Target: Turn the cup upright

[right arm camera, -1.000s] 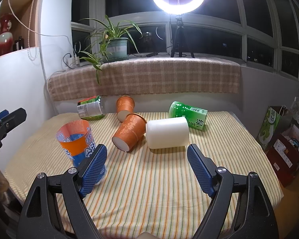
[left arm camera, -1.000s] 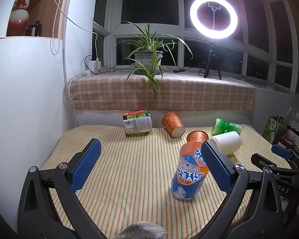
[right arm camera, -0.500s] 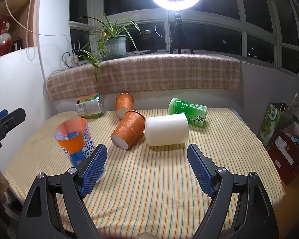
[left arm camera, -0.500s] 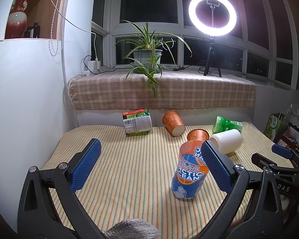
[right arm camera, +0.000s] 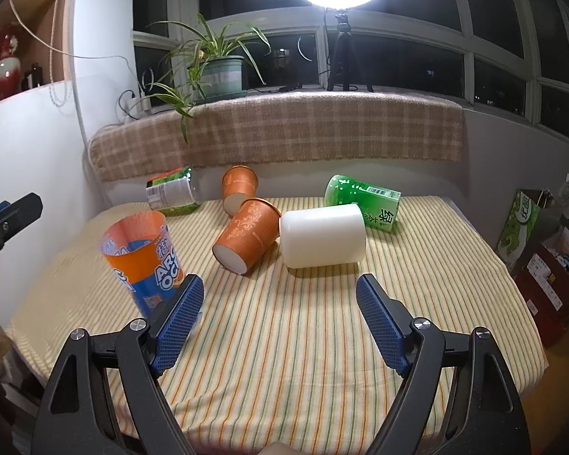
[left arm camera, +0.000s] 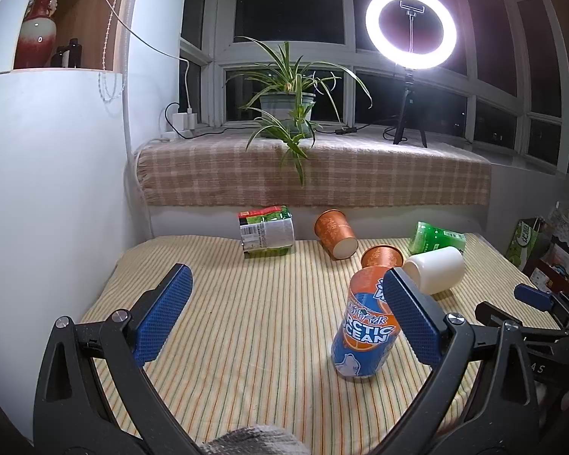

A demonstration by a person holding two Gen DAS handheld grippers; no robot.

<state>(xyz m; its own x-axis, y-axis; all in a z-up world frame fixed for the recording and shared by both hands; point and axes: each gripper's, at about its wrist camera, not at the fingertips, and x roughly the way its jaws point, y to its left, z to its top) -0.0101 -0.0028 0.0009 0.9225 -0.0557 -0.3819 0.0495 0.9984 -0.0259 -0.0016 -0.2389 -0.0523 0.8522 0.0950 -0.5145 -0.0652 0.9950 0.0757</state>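
An orange and blue "Arctic Ocean" cup (left arm camera: 366,326) stands upright on the striped table, mouth up; it also shows in the right wrist view (right arm camera: 142,254). Other cups lie on their sides: a white cup (right arm camera: 322,237), an orange cup (right arm camera: 248,235) next to it, a second orange cup (right arm camera: 239,187) farther back, and a green cup (right arm camera: 364,199). My left gripper (left arm camera: 284,311) is open and empty, its right finger in front of the upright cup. My right gripper (right arm camera: 280,314) is open and empty, in front of the white and orange cups.
A green and white noodle container (left arm camera: 265,229) lies at the back of the table (right arm camera: 303,341). A plaid-covered sill (right arm camera: 284,129) behind holds a potted plant (right arm camera: 218,72) and a ring light (left arm camera: 409,28). A white wall (left arm camera: 57,189) stands left; boxes (right arm camera: 542,250) sit right.
The right wrist view has moved closer to the table and the lying cups. The left wrist view has shifted only slightly. Both grippers stay open.
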